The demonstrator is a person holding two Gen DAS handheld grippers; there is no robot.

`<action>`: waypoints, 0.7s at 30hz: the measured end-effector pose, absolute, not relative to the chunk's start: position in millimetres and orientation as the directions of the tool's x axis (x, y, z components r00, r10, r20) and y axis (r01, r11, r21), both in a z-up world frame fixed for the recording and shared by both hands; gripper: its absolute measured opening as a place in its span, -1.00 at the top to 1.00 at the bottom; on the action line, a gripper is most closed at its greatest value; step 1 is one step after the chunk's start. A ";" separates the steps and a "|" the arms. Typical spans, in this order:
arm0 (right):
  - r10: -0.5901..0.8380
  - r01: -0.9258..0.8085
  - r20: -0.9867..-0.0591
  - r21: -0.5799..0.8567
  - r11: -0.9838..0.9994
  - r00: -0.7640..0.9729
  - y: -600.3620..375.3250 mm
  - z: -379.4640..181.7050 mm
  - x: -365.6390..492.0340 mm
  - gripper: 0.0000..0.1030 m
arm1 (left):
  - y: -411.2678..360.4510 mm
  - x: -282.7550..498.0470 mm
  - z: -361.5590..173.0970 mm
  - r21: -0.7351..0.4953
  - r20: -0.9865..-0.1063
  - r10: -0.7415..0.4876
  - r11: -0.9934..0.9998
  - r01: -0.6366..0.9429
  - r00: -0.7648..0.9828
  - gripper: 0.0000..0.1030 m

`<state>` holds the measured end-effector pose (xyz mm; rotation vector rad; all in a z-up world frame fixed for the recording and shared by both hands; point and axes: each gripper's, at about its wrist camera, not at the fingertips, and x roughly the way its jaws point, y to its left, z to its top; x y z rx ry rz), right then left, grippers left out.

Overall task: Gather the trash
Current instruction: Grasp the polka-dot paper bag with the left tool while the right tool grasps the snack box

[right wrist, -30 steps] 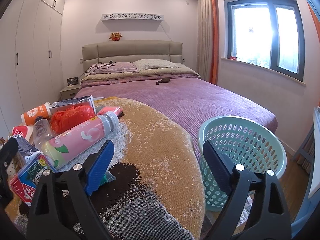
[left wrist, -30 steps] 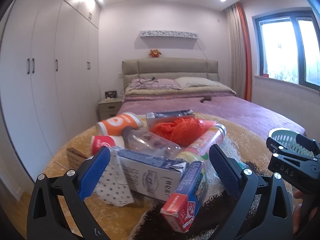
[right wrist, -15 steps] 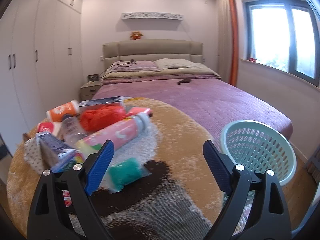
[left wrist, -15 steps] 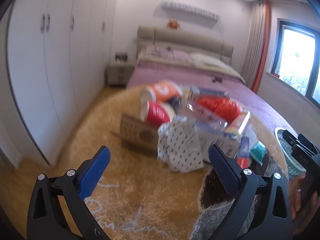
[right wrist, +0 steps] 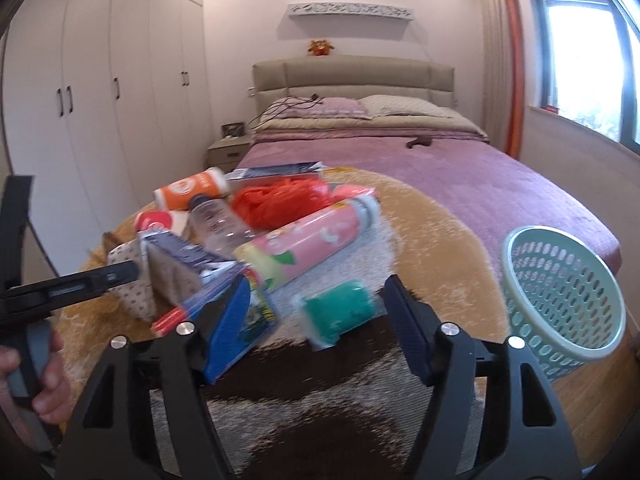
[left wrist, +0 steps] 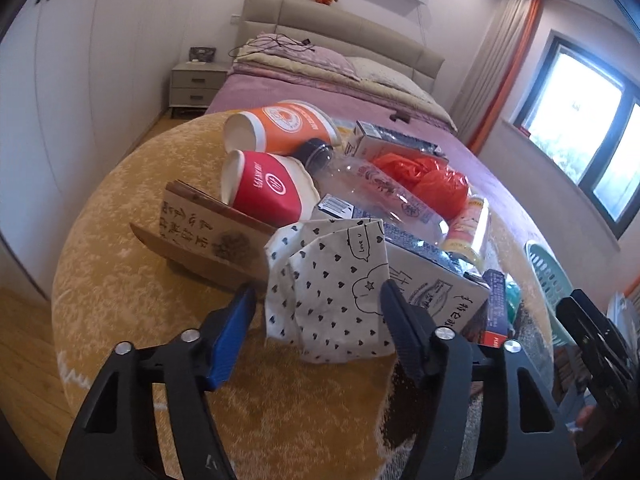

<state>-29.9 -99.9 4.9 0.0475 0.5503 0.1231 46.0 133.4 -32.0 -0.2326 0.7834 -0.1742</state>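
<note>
Left wrist view shows the left gripper wide open, holding nothing, with the white heart paper bag sitting between its fingers on the rug. Grabbing looks like the step now. Next it should push in and squeeze the bag. The right gripper is open and empty too, near a green packet. The basket waits beside the rug. A second ago, the left gripper faced the milk carton.
</note>
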 end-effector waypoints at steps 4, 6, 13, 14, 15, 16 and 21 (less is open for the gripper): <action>0.169 -0.147 -0.523 0.084 0.986 0.835 -89.9 6.1 -34.9 -0.26 | 131.5 56.0 -40.5 -0.302 -0.692 -0.275 0.950 0.078 0.667 0.28; 0.187 -0.161 -0.531 0.096 0.982 0.826 -87.3 4.7 -35.3 -0.26 | 130.3 54.3 -42.4 -0.310 -0.691 -0.286 0.947 0.085 0.664 0.55; 0.238 -0.194 -0.567 0.139 0.971 0.789 -80.5 -3.5 -31.0 -0.26 | 129.3 36.2 -38.9 -0.329 -0.660 -0.317 0.937 0.117 0.681 0.91; 0.240 -0.199 -0.569 0.135 0.971 0.786 -77.9 -5.0 -30.5 -0.26 | 128.6 33.6 -37.6 -0.325 -0.658 -0.315 0.938 0.120 0.684 0.92; 0.242 -0.203 -0.575 0.132 0.970 0.782 -73.8 -6.4 -30.1 -0.26 | 128.7 30.6 -36.0 -0.323 -0.655 -0.315 0.938 0.123 0.687 0.92; 0.244 -0.207 -0.580 0.132 0.970 0.777 -72.1 -7.9 -29.0 -0.26 | 128.2 26.4 -34.0 -0.323 -0.647 -0.320 0.937 0.131 0.692 0.92; 0.273 -0.232 -0.609 0.147 0.962 0.745 -58.5 -14.0 -21.1 -0.27 | 135.4 7.9 -23.0 -0.341 -0.618 -0.333 0.930 0.139 0.712 0.92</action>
